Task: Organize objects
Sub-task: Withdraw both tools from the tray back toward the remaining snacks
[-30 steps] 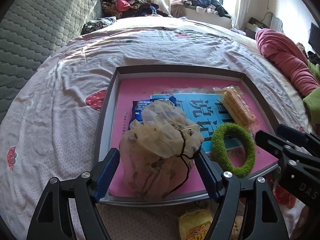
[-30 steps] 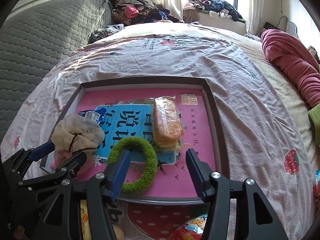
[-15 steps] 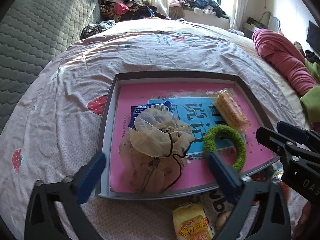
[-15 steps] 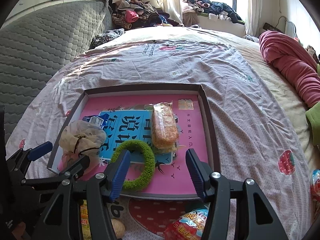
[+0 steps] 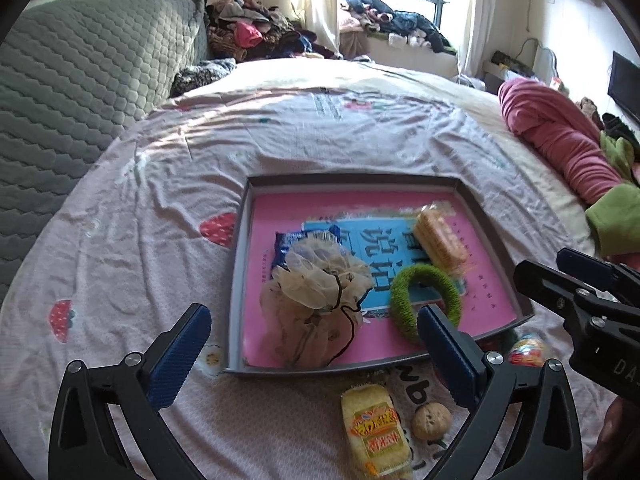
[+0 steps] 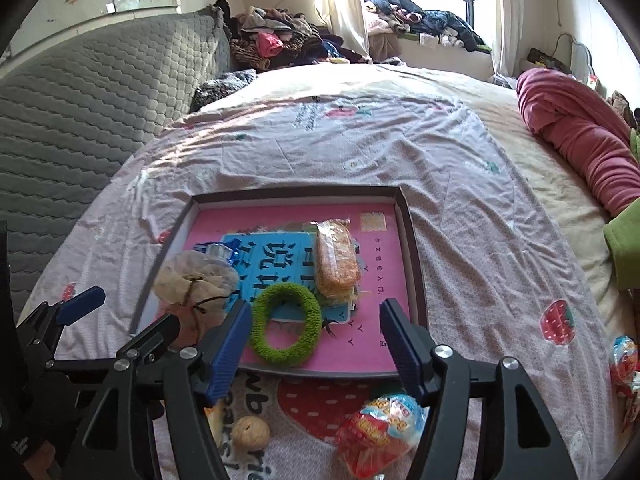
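Fingers of the left gripper [image 5: 314, 346] spread wide and empty, mesh pouch [image 5: 318, 300] lying beyond them in the tray [image 5: 240, 280].

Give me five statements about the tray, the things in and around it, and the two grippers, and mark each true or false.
1. The mesh drawstring pouch lies inside the tray. True.
2. The green fuzzy ring lies on the bedsheet outside the tray. False: it lies inside the tray, near its front edge.
3. The left gripper is clamped on the pouch. False: its jaws stand wide apart and press on nothing.
4. A walnut and a yellow snack packet lie on the bedsheet in front of the tray. True.
5. The right gripper holds the cracker packet. False: its jaws are opening and grip nothing; the packet lies in the tray.
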Demonstrator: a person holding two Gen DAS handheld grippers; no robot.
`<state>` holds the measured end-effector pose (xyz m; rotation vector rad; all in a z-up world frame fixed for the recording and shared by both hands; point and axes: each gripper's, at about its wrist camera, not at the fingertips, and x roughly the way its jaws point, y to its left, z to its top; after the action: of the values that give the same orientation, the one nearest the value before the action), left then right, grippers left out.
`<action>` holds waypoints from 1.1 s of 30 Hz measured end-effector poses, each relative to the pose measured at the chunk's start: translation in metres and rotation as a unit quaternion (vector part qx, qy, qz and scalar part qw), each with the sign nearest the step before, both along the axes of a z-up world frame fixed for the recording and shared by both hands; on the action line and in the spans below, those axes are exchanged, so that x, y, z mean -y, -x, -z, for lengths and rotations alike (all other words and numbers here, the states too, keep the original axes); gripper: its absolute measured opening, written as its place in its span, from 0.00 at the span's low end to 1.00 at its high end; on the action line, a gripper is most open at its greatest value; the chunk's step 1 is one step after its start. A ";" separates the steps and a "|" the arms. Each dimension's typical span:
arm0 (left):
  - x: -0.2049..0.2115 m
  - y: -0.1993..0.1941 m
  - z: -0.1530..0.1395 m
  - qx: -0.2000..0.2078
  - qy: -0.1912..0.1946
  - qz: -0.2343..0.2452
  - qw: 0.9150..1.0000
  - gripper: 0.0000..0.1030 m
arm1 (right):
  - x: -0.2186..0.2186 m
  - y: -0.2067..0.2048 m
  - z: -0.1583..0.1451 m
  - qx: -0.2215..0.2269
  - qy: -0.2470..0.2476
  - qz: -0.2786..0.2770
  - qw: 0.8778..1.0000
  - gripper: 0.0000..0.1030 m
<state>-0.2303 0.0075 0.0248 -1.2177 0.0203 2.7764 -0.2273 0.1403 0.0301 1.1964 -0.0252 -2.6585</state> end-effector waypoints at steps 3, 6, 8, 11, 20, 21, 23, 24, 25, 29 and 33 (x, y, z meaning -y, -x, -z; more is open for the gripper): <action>0.003 -0.012 -0.016 -0.008 -0.004 0.001 1.000 1.00 | -0.002 -0.011 -0.017 -0.012 0.001 0.000 1.000 0.71; 0.002 -0.024 -0.033 -0.020 -0.002 0.002 1.000 1.00 | -0.004 -0.024 -0.034 -0.022 0.003 0.002 1.000 0.74; 0.003 -0.033 -0.043 -0.024 -0.002 0.003 1.000 1.00 | -0.004 -0.032 -0.044 -0.028 0.004 0.000 1.000 0.78; 0.003 -0.044 -0.054 -0.033 -0.002 0.005 0.999 1.00 | -0.006 -0.043 -0.058 -0.038 0.002 0.000 0.999 0.83; 0.007 -0.083 -0.080 -0.046 -0.003 0.005 0.999 1.00 | -0.013 -0.077 -0.091 -0.059 -0.003 -0.004 0.998 0.86; 0.006 -0.085 -0.083 -0.047 -0.004 0.007 0.999 1.00 | -0.014 -0.083 -0.095 -0.063 -0.004 -0.006 0.998 0.86; 0.005 -0.093 -0.088 -0.050 -0.003 0.008 0.999 1.00 | -0.017 -0.092 -0.103 -0.069 -0.005 -0.008 0.998 0.87; 0.004 -0.098 -0.092 -0.053 -0.004 0.010 0.999 1.00 | -0.019 -0.097 -0.106 -0.072 -0.005 -0.009 0.997 0.87; 0.004 -0.103 -0.095 -0.055 -0.004 0.010 0.998 1.00 | -0.020 -0.102 -0.110 -0.074 -0.006 -0.009 0.997 0.88; 0.000 -0.119 -0.105 -0.060 -0.004 0.014 0.998 1.00 | -0.026 -0.118 -0.122 -0.083 -0.007 -0.008 0.997 0.89; -0.001 -0.133 -0.110 -0.062 -0.001 0.016 0.998 1.00 | -0.033 -0.134 -0.131 -0.089 -0.006 -0.006 0.996 0.90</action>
<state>-0.0969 0.0089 0.1351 -1.0325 0.0480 2.8198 -0.0935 0.1737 0.1614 0.9542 0.0278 -2.7474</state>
